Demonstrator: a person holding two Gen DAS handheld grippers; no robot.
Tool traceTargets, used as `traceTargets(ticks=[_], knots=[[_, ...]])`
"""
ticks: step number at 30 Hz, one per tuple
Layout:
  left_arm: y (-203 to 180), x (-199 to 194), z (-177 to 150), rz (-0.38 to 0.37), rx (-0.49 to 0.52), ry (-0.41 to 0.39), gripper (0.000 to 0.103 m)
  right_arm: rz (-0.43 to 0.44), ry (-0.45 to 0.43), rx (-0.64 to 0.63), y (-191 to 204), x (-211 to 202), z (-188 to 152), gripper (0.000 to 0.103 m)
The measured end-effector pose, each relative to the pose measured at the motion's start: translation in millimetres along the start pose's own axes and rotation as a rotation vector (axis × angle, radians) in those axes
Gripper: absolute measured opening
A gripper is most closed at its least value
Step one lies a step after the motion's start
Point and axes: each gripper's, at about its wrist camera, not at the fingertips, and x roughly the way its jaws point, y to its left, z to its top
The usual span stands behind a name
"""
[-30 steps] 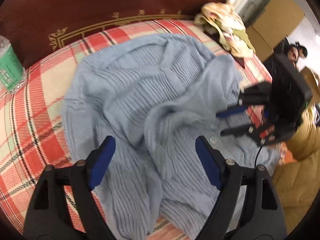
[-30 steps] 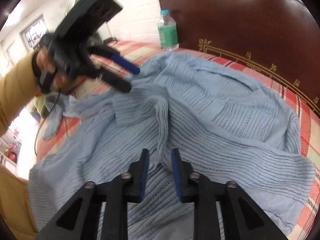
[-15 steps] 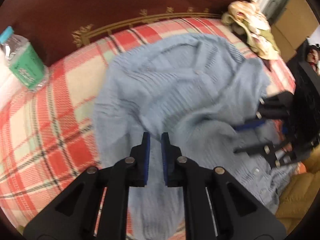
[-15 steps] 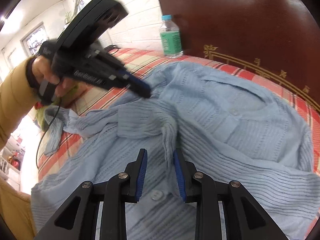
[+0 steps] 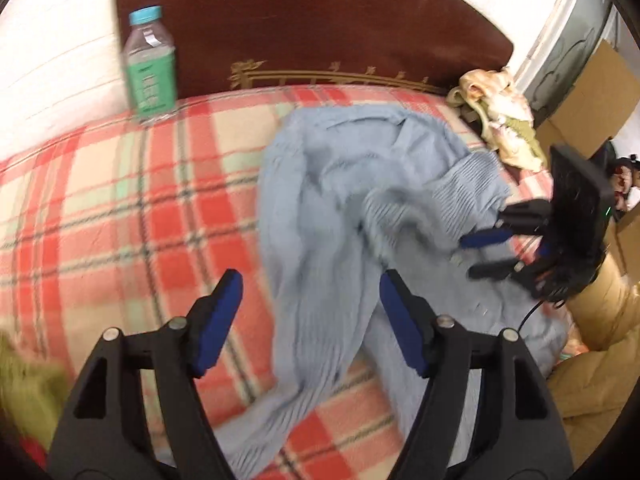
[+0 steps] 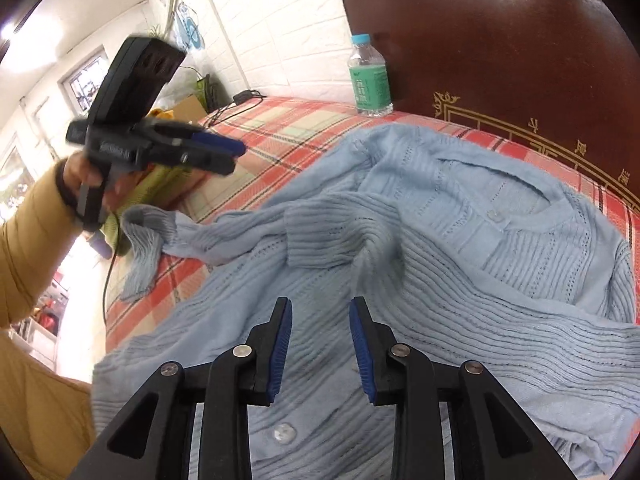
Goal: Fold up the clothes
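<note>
A light blue knit cardigan (image 5: 340, 184) (image 6: 500, 264) lies rumpled on the plaid blanket (image 5: 120, 200). My left gripper (image 5: 308, 288) hovers above its drawn-out sleeve (image 5: 320, 340). Its jaws are opening wide, and the sleeve lies below them without touching the pads. In the right wrist view the left gripper (image 6: 236, 156) is held in the air at the left. My right gripper (image 6: 320, 310) hangs over the buttoned front with its jaws opening. A raised ridge of knit (image 6: 372, 248) stands just past its tips, untouched. The left wrist view shows the right gripper (image 5: 476, 254) with nothing between its parted fingers.
A water bottle (image 5: 150, 64) (image 6: 370, 80) stands by the dark wooden headboard (image 5: 320, 20). A crumpled floral cloth (image 5: 500, 120) lies at the bed's far right corner, and cardboard boxes (image 5: 592, 92) stand beyond it. A yellow-green cloth (image 5: 24, 380) lies near left. A person's mustard sleeve (image 6: 28, 260) shows.
The left gripper pinched shut, swung left toward the sleeve side, then opened wide. The right gripper's jaws widened a little and the knit ridge slipped out from between them.
</note>
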Motion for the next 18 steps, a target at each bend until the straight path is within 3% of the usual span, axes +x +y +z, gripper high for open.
traceTargets(ticks=[2,9,18], knots=[[1,-12,-29,0.038,-0.021,-0.005,0.072,0.026,-0.006,-0.029,15,-1,4,0.032],[15,-47,-115,0.034,-0.129,-0.064,0.072,0.145,0.017,-0.152,85,22,25,0.038],[26,-67,-168,-0.097,-0.173,-0.161,0.072,0.244,0.141,-0.171,157,106,33,0.04]])
